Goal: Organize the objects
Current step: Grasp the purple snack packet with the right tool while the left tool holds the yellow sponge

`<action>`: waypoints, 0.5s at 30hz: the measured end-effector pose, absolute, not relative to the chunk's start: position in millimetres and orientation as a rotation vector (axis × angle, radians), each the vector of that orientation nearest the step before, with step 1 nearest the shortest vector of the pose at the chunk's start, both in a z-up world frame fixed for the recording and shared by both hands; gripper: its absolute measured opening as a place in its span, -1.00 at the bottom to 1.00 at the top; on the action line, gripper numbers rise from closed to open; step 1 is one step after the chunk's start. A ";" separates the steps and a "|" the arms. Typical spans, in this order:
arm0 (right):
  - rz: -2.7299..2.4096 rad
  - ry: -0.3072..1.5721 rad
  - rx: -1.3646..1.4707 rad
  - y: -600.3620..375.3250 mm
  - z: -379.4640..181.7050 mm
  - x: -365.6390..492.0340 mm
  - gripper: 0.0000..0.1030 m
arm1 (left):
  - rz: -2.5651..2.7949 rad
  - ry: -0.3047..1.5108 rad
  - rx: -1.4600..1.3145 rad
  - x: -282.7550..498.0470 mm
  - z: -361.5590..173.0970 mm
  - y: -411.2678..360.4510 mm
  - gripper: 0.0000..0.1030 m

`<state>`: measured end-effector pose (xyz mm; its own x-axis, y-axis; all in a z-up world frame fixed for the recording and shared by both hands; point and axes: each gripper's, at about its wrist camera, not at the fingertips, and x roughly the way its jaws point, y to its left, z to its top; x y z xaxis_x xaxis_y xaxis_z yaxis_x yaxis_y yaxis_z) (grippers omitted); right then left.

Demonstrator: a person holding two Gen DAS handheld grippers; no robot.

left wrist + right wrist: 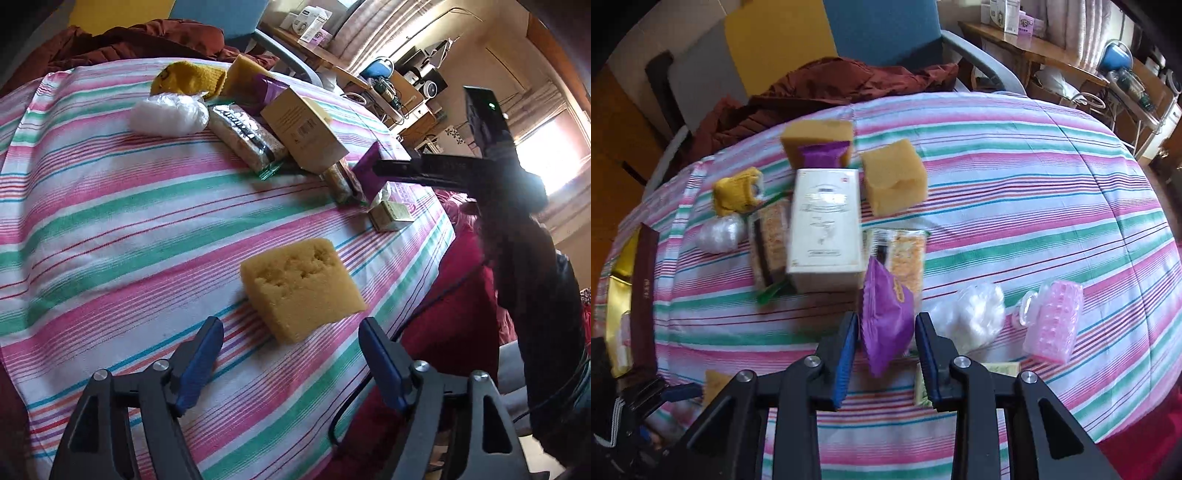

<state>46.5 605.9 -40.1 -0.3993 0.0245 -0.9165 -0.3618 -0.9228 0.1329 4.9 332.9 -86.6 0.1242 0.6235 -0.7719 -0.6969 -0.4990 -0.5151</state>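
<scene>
My left gripper (290, 332) is open just in front of a yellow sponge (301, 286) lying alone on the striped tablecloth (110, 221). My right gripper (886, 325) is shut on a purple snack packet (886, 317) and holds it above the cloth. The right gripper also shows in the left wrist view (380, 170) with the purple packet (369, 162). A cream box (823, 225), cereal bars (768, 240), a second purple packet (822, 155), two more sponges (894, 177) and a yellow sock (737, 190) are clustered behind.
A white plastic bag (971, 317) and a pink plastic case (1052, 325) lie right of the right gripper. A small green-labelled box (1001, 369) sits under it. A dark red box (642, 291) lies at the left edge. A brown garment (831, 88) and blue chair (882, 33) stand behind the table.
</scene>
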 end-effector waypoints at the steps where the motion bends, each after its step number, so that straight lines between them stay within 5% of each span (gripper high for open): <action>1: 2.420 0.460 -1.556 601.1 -37.7 49.7 -0.37 | 1.598 0.079 -1.358 5.4 -84.9 336.7 0.49; 6: 2.454 0.444 -1.556 578.3 -36.2 62.1 -0.40 | 1.642 0.120 -1.412 7.2 -84.0 359.5 0.50; 9: 2.433 0.474 -1.550 580.9 -39.1 68.7 -0.39 | 1.660 0.138 -1.433 8.2 -86.2 372.2 0.68; 13: 2.401 0.538 -1.531 594.2 -41.9 74.5 0.38 | 1.699 0.217 -1.431 13.5 -86.6 388.5 0.72; 15: 2.415 0.558 -1.537 593.3 -41.4 74.0 0.39 | 1.722 0.257 -1.437 14.0 -91.8 393.2 0.72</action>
